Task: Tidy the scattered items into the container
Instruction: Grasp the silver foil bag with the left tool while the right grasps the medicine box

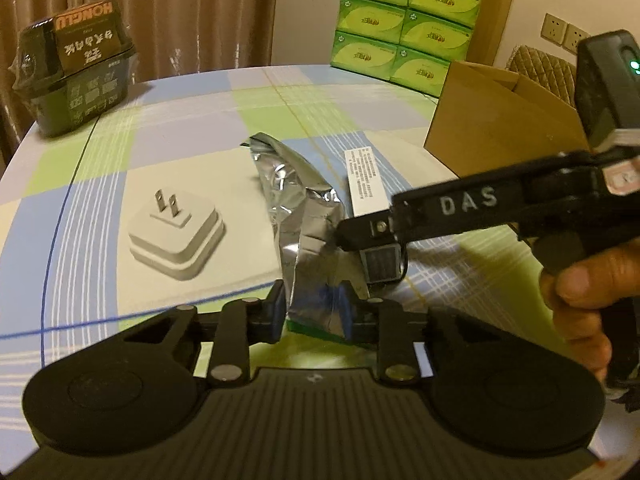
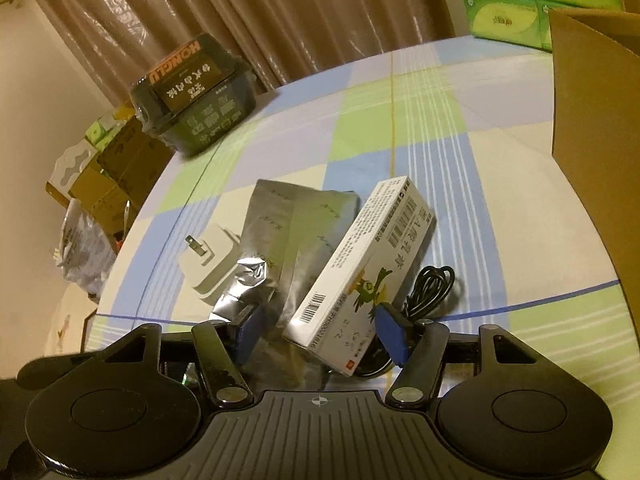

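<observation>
Scattered items are all out on the checked tablecloth; none shows inside the cardboard box, the likely container, so the tidying looks barely begun. From the left wrist, the left gripper pinches the near edge of a crinkled silver foil pouch, its pads pressed on the thin film. Beside it lies a smooth white plug adapter, prongs up, untouched. The right gripper reaches in from the right.

From the right wrist, the right gripper's fingers stand spread around a rigid white medicine carton; whether they press it I cannot tell. A coiled black cable lies beside the carton.
</observation>
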`<state>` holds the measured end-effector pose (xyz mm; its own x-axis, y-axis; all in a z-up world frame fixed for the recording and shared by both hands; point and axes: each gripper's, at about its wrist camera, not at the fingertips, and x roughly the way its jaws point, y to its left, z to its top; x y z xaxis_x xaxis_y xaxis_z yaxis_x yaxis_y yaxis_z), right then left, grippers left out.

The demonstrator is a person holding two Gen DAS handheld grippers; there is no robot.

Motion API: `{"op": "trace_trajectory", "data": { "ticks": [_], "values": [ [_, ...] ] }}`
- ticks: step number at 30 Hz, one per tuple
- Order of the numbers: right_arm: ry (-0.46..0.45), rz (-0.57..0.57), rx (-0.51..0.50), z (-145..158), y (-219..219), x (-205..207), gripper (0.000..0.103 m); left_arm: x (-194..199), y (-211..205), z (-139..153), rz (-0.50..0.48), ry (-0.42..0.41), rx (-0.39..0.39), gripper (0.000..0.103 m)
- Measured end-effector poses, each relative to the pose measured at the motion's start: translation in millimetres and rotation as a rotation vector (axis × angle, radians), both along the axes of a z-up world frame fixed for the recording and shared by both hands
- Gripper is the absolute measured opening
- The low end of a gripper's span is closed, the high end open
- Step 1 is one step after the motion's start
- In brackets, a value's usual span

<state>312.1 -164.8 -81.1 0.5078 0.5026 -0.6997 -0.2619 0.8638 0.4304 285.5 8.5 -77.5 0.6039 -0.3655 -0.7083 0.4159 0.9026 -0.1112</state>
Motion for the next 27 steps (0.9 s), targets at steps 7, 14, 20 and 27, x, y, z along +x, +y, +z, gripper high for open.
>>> {"op": "trace_trajectory", "data": {
  "ticks": [7,14,20,27],
  "values": [
    [0.000,0.002,-0.060,2,0,-2,0.038,-15,8,2,0.005,0.020,-0.010,0.012],
    [-0.072,0.037,-0.167,6,6,-18,0.035,-20,10,5,0.024,0.002,-0.023,0.013],
    [-0.108,0.084,-0.206,5,15,-13,0.036,-4,8,3,0.045,0.009,-0.053,0.047],
    [-0.060,0.084,-0.218,-7,18,11,0.048,12,2,-13,0.041,0.049,-0.050,0.050]
  ]
}}
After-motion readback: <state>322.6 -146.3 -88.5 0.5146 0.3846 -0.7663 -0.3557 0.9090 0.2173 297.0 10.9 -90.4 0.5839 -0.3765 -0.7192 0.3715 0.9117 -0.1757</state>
